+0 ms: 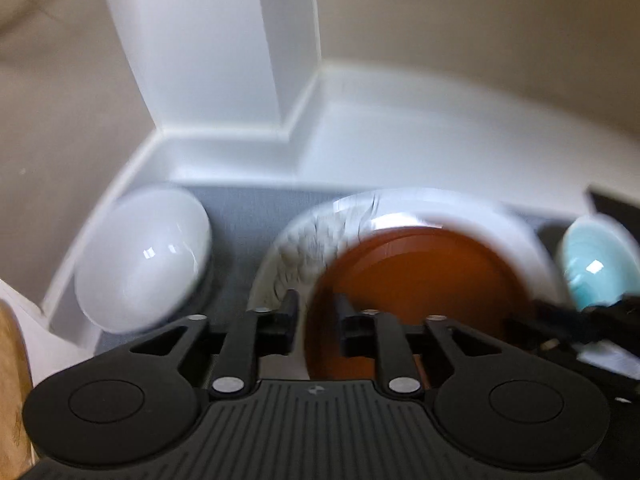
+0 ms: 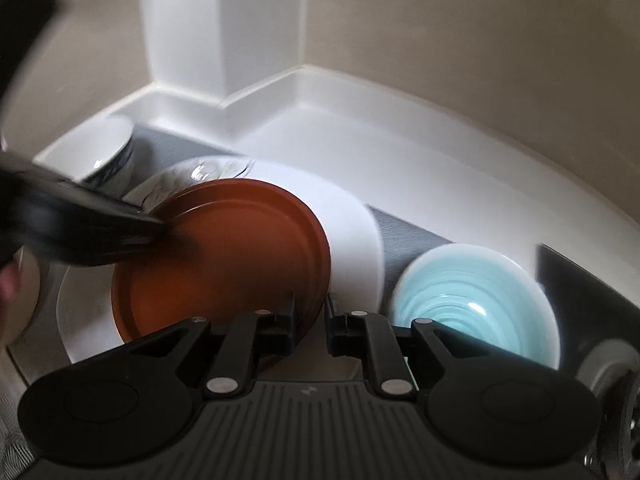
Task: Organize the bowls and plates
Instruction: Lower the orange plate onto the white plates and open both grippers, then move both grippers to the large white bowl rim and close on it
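A brown plate (image 1: 420, 276) (image 2: 224, 256) lies on a larger white plate with a dark pattern (image 1: 304, 240) (image 2: 352, 232). My left gripper (image 1: 318, 316) straddles the brown plate's left rim, jaws slightly apart, with a gap showing beside the rim. My right gripper (image 2: 311, 314) straddles the plate's right rim in the same way, pads not visibly pressing. The left gripper shows blurred in the right wrist view (image 2: 100, 228), and the right gripper blurred in the left wrist view (image 1: 580, 320). A white bowl (image 1: 140, 256) (image 2: 104, 156) sits to the left, a light blue ribbed bowl (image 1: 592, 260) (image 2: 472, 296) to the right.
All the dishes rest on a grey mat (image 1: 248, 216) (image 2: 412, 236) on a white ledge against a beige wall. A white column (image 1: 208, 40) (image 2: 224, 20) rises behind. A dark flat object (image 2: 576, 280) lies at the right, and a wooden edge (image 1: 12, 360) at the far left.
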Available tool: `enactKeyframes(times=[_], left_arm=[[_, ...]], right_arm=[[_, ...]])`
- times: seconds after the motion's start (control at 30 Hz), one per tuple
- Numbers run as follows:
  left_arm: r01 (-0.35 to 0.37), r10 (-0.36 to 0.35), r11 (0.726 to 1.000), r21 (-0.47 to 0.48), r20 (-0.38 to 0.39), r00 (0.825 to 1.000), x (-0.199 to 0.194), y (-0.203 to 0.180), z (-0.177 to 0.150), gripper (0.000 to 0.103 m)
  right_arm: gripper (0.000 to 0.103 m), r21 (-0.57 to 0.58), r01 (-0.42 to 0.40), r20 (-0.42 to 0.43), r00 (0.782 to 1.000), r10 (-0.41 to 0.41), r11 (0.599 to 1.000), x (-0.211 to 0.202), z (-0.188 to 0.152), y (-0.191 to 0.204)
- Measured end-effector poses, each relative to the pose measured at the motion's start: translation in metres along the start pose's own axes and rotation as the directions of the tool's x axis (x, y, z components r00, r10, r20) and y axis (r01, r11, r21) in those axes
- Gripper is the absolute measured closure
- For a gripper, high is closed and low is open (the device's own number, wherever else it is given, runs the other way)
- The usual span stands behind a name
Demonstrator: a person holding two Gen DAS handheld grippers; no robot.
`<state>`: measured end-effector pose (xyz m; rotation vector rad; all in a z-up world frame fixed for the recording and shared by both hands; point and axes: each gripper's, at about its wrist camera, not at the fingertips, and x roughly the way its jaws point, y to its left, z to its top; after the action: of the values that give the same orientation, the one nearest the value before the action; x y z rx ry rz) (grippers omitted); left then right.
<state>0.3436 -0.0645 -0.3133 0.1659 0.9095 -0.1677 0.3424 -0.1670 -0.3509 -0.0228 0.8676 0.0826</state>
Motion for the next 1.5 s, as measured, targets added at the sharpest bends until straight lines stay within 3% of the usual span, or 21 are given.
enactKeyframes(times=[0.07, 0.1, 0.17, 0.33, 0.4, 0.53, 0.73, 0.87, 1.0, 1.33, 1.43, 1.5], left_arm=[[0.026, -0.025, 0.999, -0.036, 0.047, 0.999, -0.017, 0.015, 0.002, 0.043], [0.041, -0.037, 0.997, -0.066, 0.056, 0.998, -0.026, 0.025, 0.004, 0.04], [0.081, -0.074, 0.988, -0.129, 0.058, 0.996, -0.039, 0.049, 0.005, 0.037], [0.053, -0.053, 0.974, -0.221, 0.007, 0.999, -0.06, 0.115, 0.006, 0.032], [0.027, -0.028, 0.972, -0.232, 0.002, 1.0, -0.06, 0.136, 0.007, 0.032], [-0.008, 0.012, 0.982, -0.187, 0.02, 1.0, -0.056, 0.161, 0.009, 0.032], [0.099, -0.105, 0.97, -0.224, -0.015, 0.994, -0.026, 0.196, 0.011, 0.036], [0.153, -0.17, 0.963, -0.221, -0.062, 0.983, -0.005, 0.208, 0.009, 0.054], [0.188, -0.211, 0.955, -0.228, -0.078, 0.975, 0.01, 0.216, 0.004, 0.066], [0.228, -0.254, 0.931, -0.285, -0.058, 0.965, 0.029, 0.229, 0.001, 0.073], [0.248, -0.284, 0.905, -0.346, -0.058, 0.957, 0.032, 0.234, -0.004, 0.076], [0.248, -0.287, 0.902, -0.354, -0.06, 0.956, 0.035, 0.235, -0.006, 0.077]], right_arm=[[0.066, 0.002, 0.006, 0.01, 1.0, -0.006, 1.0, -0.006, -0.001, 0.001], [0.064, -0.004, 0.011, 0.017, 1.0, -0.01, 1.0, -0.009, -0.001, 0.002], [0.063, -0.012, 0.021, 0.037, 0.999, -0.021, 1.0, -0.02, -0.001, 0.004], [0.054, 0.044, 0.045, 0.08, 0.996, -0.048, 0.998, -0.051, 0.0, 0.004], [0.048, 0.055, 0.04, 0.101, 0.994, -0.045, 0.998, -0.061, 0.001, 0.009], [0.046, 0.118, -0.026, 0.121, 0.993, 0.012, 0.993, -0.08, 0.01, 0.027], [0.038, 0.125, -0.077, 0.137, 0.989, 0.06, 0.989, -0.079, 0.03, 0.07], [0.037, 0.138, -0.086, 0.113, 0.991, 0.071, 0.987, -0.064, 0.042, 0.097], [0.038, 0.123, -0.094, 0.091, 0.992, 0.083, 0.988, -0.052, 0.052, 0.122], [0.038, 0.107, -0.161, 0.076, 0.985, 0.154, 0.981, -0.012, 0.077, 0.156], [0.039, 0.102, -0.169, 0.056, 0.985, 0.164, 0.98, 0.001, 0.081, 0.156], [0.041, 0.11, -0.171, 0.041, 0.985, 0.168, 0.979, 0.014, 0.083, 0.154]])
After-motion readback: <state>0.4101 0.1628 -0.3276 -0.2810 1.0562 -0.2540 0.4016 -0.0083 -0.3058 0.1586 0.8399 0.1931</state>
